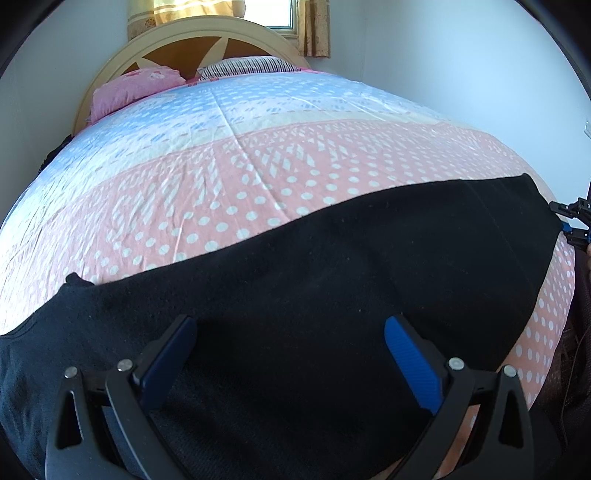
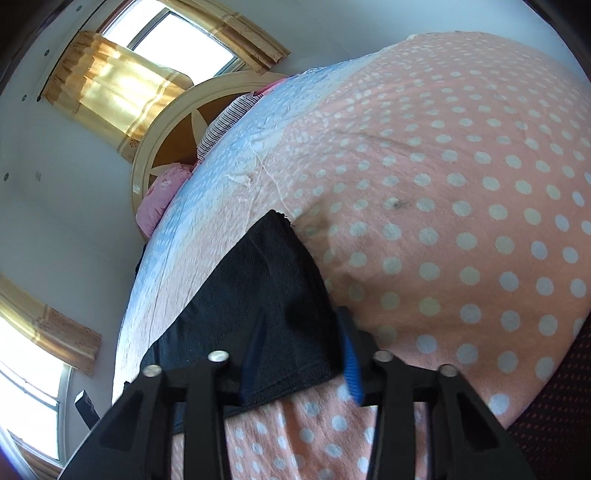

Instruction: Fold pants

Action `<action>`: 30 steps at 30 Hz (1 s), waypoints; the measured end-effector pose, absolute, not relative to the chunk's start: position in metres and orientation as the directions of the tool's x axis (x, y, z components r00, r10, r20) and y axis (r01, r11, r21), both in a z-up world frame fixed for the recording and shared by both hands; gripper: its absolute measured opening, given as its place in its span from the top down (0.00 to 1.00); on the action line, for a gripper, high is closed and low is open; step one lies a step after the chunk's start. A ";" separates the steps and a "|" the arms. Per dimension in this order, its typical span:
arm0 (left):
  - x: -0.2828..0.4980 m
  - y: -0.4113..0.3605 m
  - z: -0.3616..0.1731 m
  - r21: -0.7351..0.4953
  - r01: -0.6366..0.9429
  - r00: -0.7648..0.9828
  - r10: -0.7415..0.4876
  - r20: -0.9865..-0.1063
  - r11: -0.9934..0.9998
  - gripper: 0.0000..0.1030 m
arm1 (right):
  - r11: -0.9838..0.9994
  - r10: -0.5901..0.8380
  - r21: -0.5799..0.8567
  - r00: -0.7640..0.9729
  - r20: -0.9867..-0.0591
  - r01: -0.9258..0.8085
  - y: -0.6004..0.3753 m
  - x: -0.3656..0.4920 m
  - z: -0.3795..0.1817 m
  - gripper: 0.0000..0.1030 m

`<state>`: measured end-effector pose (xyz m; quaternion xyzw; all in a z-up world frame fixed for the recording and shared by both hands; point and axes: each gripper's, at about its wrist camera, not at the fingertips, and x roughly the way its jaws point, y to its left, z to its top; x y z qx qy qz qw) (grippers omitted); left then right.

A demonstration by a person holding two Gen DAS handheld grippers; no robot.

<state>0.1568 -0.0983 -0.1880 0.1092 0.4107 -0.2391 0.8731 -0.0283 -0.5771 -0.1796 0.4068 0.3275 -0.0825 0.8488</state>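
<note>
The left black gripper with blue pads [image 1: 290,354] hangs wide apart over soft black cloth pants [image 1: 332,280] on the pink dotted bedspread [image 1: 221,192], while the right gripper [image 2: 301,350] pinches their end.

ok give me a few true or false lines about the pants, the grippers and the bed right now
1. The pants are black. True.
2. The left gripper is shut on the pants. False: its jaws stand wide apart over the fabric.
3. The right gripper has the pants' end between its jaws. True.
4. The pants lie on a plain white sheet. False: the bedspread is pink with white dots near the pants and pale blue farther up.
5. A pink pillow sits by the headboard. True.
6. The pants hang off the bed onto the floor. False: what shows of them lies on the bed.
</note>
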 end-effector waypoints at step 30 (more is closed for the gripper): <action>0.151 -0.070 -0.168 -0.173 0.462 0.564 -0.439 -0.699 0.870 0.00 | 0.895 0.136 0.431 0.854 -0.503 0.111 -0.449 -0.001 -0.083 0.87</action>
